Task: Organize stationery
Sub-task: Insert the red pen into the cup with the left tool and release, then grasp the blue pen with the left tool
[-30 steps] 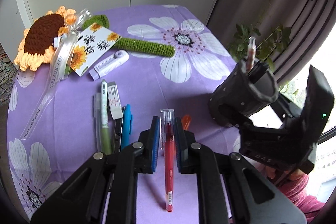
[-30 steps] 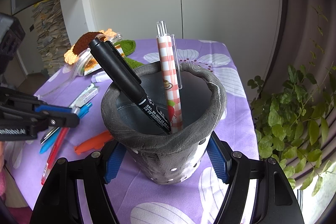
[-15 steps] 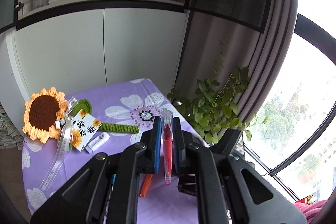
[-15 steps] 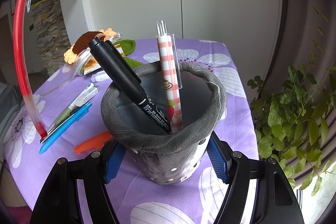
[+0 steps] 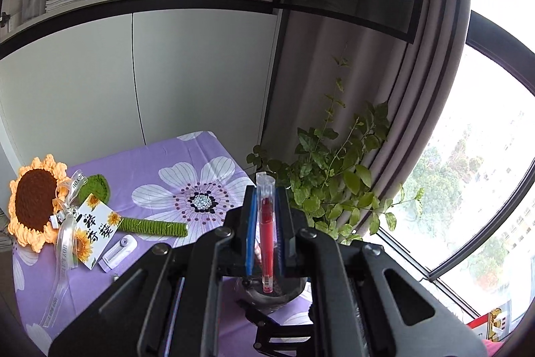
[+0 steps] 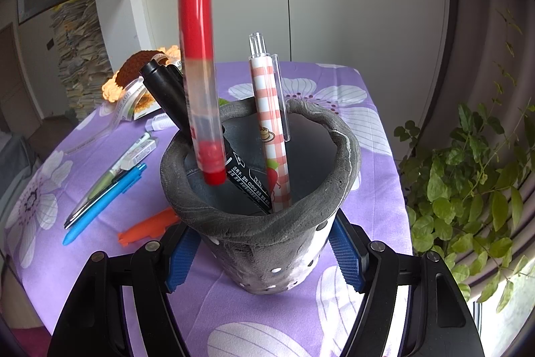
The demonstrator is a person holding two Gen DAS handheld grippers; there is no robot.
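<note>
Step in hand, as judged: dropping the red pen (image 6: 200, 56) into the grey pen holder (image 6: 264, 223).

Left gripper (image 5: 266, 236): clamped on the red pen, blue pads tight against the barrel on both sides. The pen hangs close to upright, clear cap end up, red tip down. In the right wrist view its lower end sits just inside the holder's mouth, at the left part of the opening, right in front of the black marker (image 6: 187, 119).

Right gripper (image 6: 264, 253): closed on the pen holder, one blue pad on each side of its body. The holder stands on the purple-clothed bench (image 6: 351, 109).

Contents: black marker leaning left; red-checked pen (image 6: 271, 129) standing near the middle. The right and back of the opening are free.

Remaining on the bench, left of the holder: blue pen (image 6: 103, 206), green pen (image 6: 113, 169), orange item (image 6: 147, 226), white correction tape (image 5: 117, 253).

Recommendations:
- Hold the holder steady; its rim looks soft and uneven, so a side knock may tip or deform it.
- Lower the red pen straight, keeping its tip off the marker's barrel; shifting slightly toward the free space would avoid jamming.
- Release only once the tip is well below the rim, so the pen cannot topple out.
- Withdraw upward, clear of the checked pen's clip.
</note>
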